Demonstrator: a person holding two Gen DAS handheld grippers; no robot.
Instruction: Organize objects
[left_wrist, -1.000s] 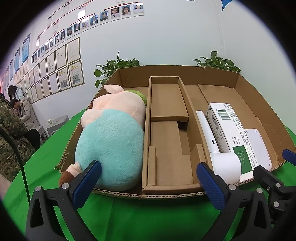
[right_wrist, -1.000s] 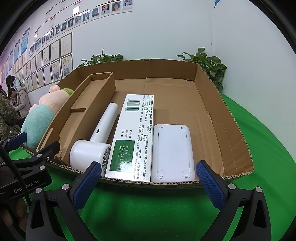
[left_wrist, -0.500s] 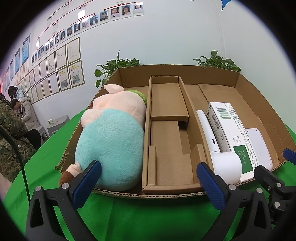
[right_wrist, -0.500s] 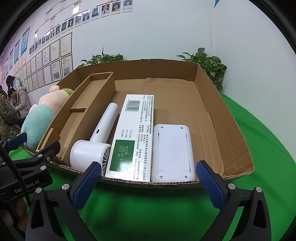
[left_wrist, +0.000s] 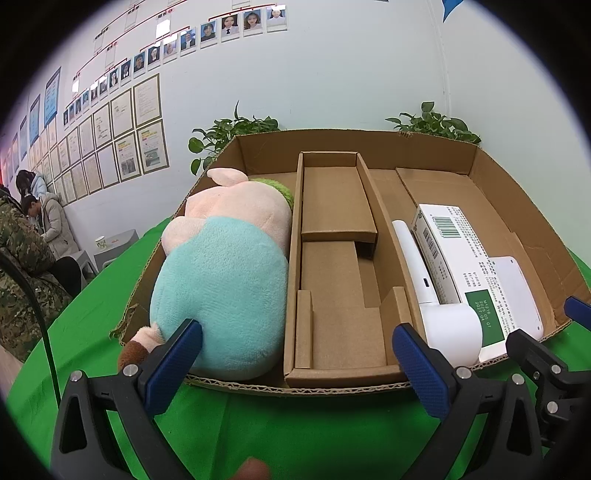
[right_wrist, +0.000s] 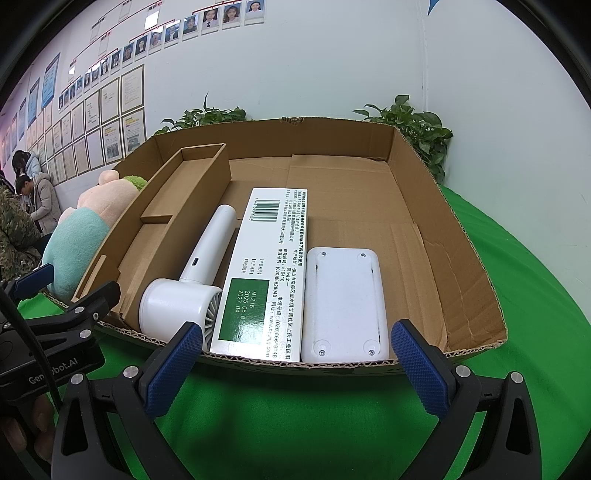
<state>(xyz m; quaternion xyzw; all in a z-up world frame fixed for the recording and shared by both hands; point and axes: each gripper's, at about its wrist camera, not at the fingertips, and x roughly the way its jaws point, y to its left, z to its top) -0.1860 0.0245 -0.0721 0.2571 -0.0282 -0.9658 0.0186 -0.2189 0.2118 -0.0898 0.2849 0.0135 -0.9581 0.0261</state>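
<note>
A shallow cardboard box (left_wrist: 436, 147) (right_wrist: 469, 266) sits on the green table. In its left part lies a pink and teal plush toy (left_wrist: 225, 280) (right_wrist: 83, 236). A cardboard divider insert (left_wrist: 336, 266) (right_wrist: 162, 229) fills the middle. To the right lie a white handheld fan (left_wrist: 436, 306) (right_wrist: 192, 288), a white and green carton (left_wrist: 454, 254) (right_wrist: 266, 273) and a flat white device (left_wrist: 517, 291) (right_wrist: 343, 306). My left gripper (left_wrist: 295, 362) is open and empty just before the box's near edge. My right gripper (right_wrist: 295, 362) is open and empty before the carton.
Green cloth (right_wrist: 295, 424) covers the table around the box. Potted plants (left_wrist: 229, 129) (right_wrist: 413, 125) stand behind it against a white wall with framed papers. People (left_wrist: 40, 229) sit at far left. The right gripper's fingers (left_wrist: 535, 354) show at the left view's right edge.
</note>
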